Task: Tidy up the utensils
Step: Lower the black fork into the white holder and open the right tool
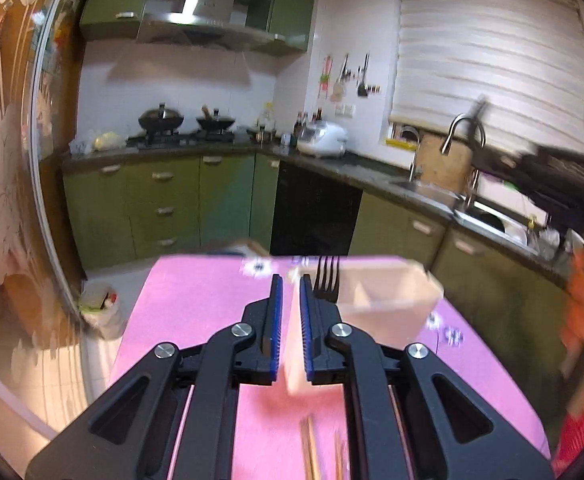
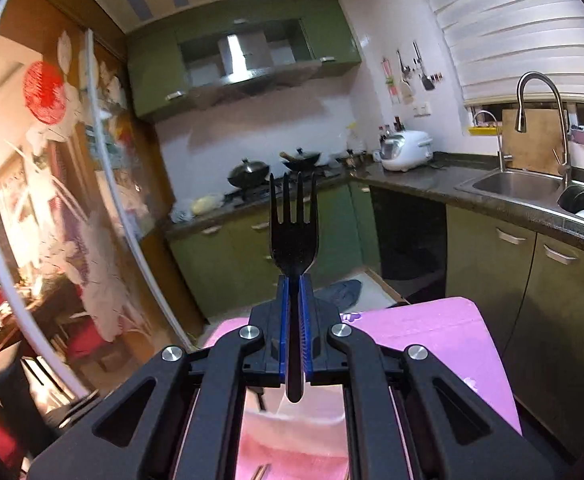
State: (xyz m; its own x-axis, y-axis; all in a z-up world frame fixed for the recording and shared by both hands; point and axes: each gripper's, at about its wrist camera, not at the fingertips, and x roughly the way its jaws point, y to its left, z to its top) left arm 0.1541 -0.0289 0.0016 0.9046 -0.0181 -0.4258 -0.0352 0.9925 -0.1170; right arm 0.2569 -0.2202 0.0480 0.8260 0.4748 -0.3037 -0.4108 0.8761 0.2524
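The black fork [image 2: 293,236] is pinched by the right tongs [image 2: 293,304] at its neck, tines up and forward, its handle end hanging free below the blue pads above the near part of the pink worktop [image 2: 431,332]. In the left wrist view a black fork [image 1: 325,280] stands tines-up at the near wall of the white divided holder [image 1: 387,304]; whether it is inside a compartment or just behind the tong finger cannot be told. The left tongs [image 1: 290,292] are spread with nothing between the pads, which straddle the holder's near left corner; contact cannot be confirmed. A pair of wooden chopsticks [image 1: 311,452] lies on the worktop close under the left tool, partly hidden. Risks, as judged: the held fork is gripped on a narrow neck with most of its length unsupported, so it may pivot or slip if swung or tapped against the holder rim; the holder looks light and may tip or slide if the left tongs nudge its corner or a utensil is pushed in at an angle; the chopsticks sit near the worktop's near edge and could roll off if brushed. The left view is blurred, so position readings there are approximate. The worktop is a pink mat with small flower prints [image 1: 258,267]. The room is a kitchen: green cabinets [image 2: 491,264], dark counter, range hood [image 1: 196,12], two woks [image 2: 248,172] on the hob, a white rice cooker [image 2: 407,150], steel sink [image 2: 515,184] with tall tap, a wooden board by the blinded window.
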